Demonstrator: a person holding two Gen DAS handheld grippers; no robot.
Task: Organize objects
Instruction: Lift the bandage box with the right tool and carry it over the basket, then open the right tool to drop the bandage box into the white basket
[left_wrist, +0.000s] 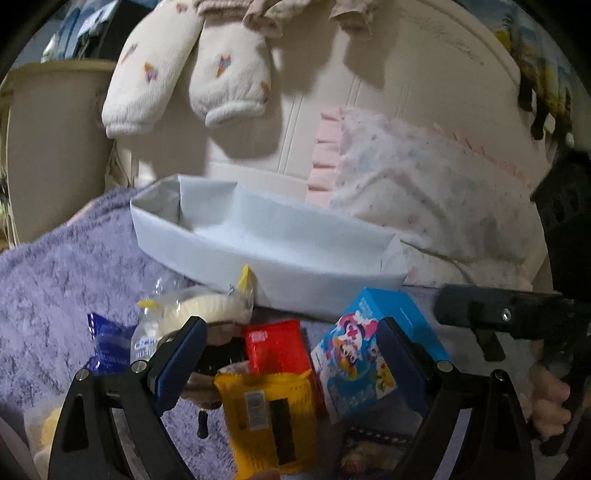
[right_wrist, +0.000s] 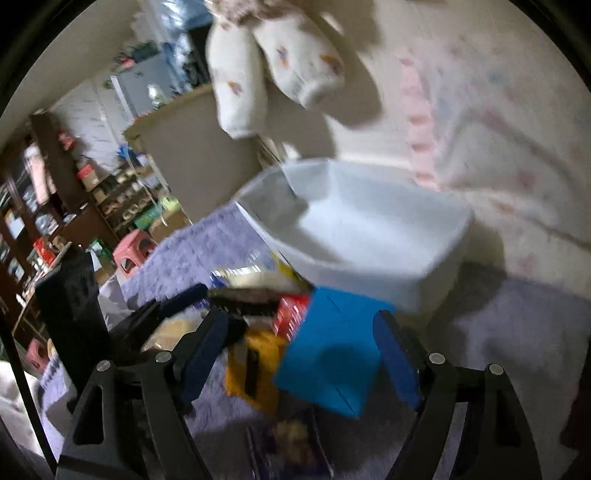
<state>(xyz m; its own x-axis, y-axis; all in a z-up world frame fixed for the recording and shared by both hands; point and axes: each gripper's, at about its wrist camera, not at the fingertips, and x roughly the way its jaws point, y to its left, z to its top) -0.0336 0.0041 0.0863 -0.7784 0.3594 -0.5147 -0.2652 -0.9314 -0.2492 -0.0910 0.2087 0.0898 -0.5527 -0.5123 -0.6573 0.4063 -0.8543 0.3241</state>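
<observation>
On the purple fuzzy blanket (left_wrist: 55, 266) a heap of small goods lies just in front of the white fabric bin (left_wrist: 280, 266), which sits at twelve o'clock from the pile with its near wall close to, perhaps touching, the packets. The left gripper (left_wrist: 291, 354) hangs over the heap with its jaws spread wide and nothing between the blue pads; under it lie a yellow snack packet (left_wrist: 266, 413) at six o'clock, overlapping the lower edge of a red packet (left_wrist: 277, 347), and a blue cartoon box (left_wrist: 354, 362) at three o'clock, tilted, just beside the right pad. At ten o'clock sit a cream pastry in clear wrap (left_wrist: 207, 310), a small clear bottle (left_wrist: 146, 336) and a dark blue pouch (left_wrist: 107, 343), all crowded together. The right gripper (right_wrist: 301, 354) is also wide open, empty, hovering above the same blue box, whose plain blue face fills the gap between its fingers; that view is blurred, so contact cannot be judged. A floral pillow (left_wrist: 424, 192) presses against the bin at two o'clock, and cream padded sleeves (left_wrist: 184, 74) hang over the headboard behind.
</observation>
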